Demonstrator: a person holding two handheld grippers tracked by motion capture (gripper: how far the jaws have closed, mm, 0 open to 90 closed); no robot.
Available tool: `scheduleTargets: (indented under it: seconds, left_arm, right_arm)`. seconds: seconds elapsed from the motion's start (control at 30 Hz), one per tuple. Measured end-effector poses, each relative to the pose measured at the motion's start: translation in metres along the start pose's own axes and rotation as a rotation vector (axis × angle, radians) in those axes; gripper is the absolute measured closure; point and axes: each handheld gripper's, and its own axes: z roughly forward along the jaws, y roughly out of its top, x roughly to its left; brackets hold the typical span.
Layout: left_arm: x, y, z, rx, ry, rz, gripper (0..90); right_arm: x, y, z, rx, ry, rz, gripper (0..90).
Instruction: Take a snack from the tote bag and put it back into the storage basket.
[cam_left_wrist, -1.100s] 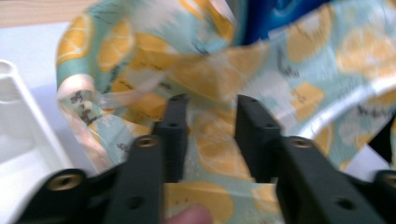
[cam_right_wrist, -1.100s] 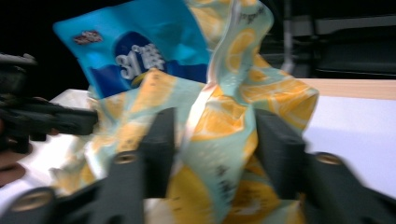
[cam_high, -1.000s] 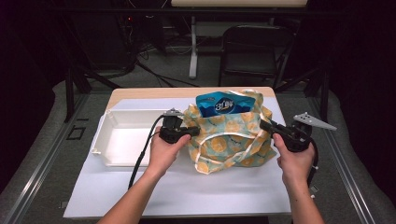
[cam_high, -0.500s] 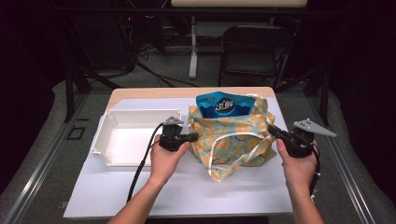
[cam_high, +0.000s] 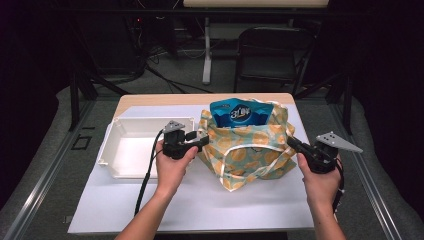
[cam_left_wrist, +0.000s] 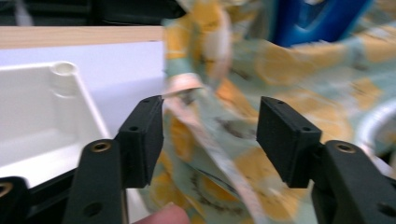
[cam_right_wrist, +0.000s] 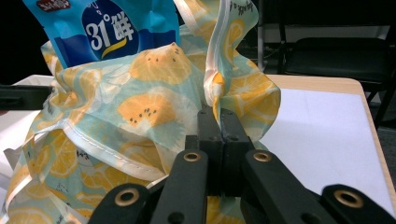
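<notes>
Since the left gripper view is smeared with blur, some of this is a bit rough:

Hard to see: the fabric edge between the left tongs (cam_left_wrist: 210, 135) is fuzzy, so probably no pad is pressing on it, but I can't swear to it. The blue snack packet (cam_high: 241, 112) is half sunk in the bag, its lower part hidden.

Bag: a soft, crumpled cloth bag (cam_high: 247, 147) printed with orange slices on pale green, with white piping along its edges, sitting mid-table on the white sheet (cam_high: 200, 205).

Tray: a white plastic tray (cam_high: 130, 150), hard, rectangular, rounded corners, just left of the bag.

Left tongs: jaws apart, they have just been opening, with the bag's rim loose between them.

Right tongs (cam_right_wrist: 219, 126): pinched tight together on a fold of the bag's right edge.

Change: half a second back the left pair was clamped on the rim; now it has let go, and the bag sits more slumped.
</notes>
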Motion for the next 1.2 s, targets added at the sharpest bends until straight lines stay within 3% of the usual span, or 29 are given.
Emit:
scheduleTargets:
  seconds: [0.1, 0.13, 0.2, 0.3, 0.33, 0.4, 0.53, 0.6, 0.67, 0.87, 0.97, 1.13, 1.2]
  left_arm:
    - [0.004, 0.005, 0.002, -0.02, 0.028, -0.022, 37.1]
    - [0.005, 0.006, 0.002, -0.034, 0.027, -0.028, 36.3]
    - [0.006, 0.008, 0.007, -0.012, -0.006, -0.025, 40.2]
    - [0.004, 0.009, 0.011, 0.039, -0.102, -0.004, 74.2]
    - [0.003, 0.01, 0.011, 0.058, -0.109, 0.005, 82.8]
    - [0.002, 0.009, 0.012, 0.105, -0.1, 0.016, 88.9]
    - [0.0, 0.004, 0.015, 0.193, -0.144, -0.007, 89.3]
    - [-0.004, 0.003, 0.012, 0.198, -0.174, 0.018, 89.2]
    - [-0.006, 0.003, 0.011, 0.2, -0.177, 0.035, 89.2]
    - [-0.007, -0.004, 0.013, 0.236, -0.201, 0.044, 89.3]
    - [-0.007, -0.004, 0.011, 0.226, -0.268, -0.002, 89.3]
    - [-0.007, -0.007, 0.012, 0.254, -0.284, 0.019, 89.2]
    - [-0.007, -0.009, 0.011, 0.263, -0.255, 0.039, 89.2]
  right_arm:
    - [-0.001, 0.0, -0.003, -0.007, -0.002, 0.007, 89.6]
    - [-0.002, 0.0, -0.004, -0.014, -0.003, 0.009, 89.6]
    - [-0.003, 0.0, -0.005, -0.022, 0.0, 0.008, 89.7]
    - [-0.003, 0.001, -0.005, -0.019, 0.011, 0.007, 89.7]
    - [-0.002, 0.001, -0.005, -0.019, 0.012, 0.005, 89.7]
    - [-0.002, 0.0, -0.006, -0.024, 0.01, 0.006, 89.8]
    - [-0.005, -0.003, -0.007, -0.01, -0.003, 0.015, 90.0]
    - [-0.006, -0.005, -0.01, -0.003, -0.013, 0.017, 90.0]
    - [-0.007, -0.009, -0.014, 0.015, -0.022, 0.006, 90.0]
    - [-0.009, -0.026, -0.013, 0.056, -0.014, 0.019, 90.0]
    - [-0.007, -0.028, -0.013, 0.05, 0.001, 0.026, 90.0]
    - [-0.002, -0.034, -0.014, 0.062, 0.023, 0.01, 90.0]
    - [-0.004, -0.037, -0.012, 0.069, 0.03, 0.008, 90.0]
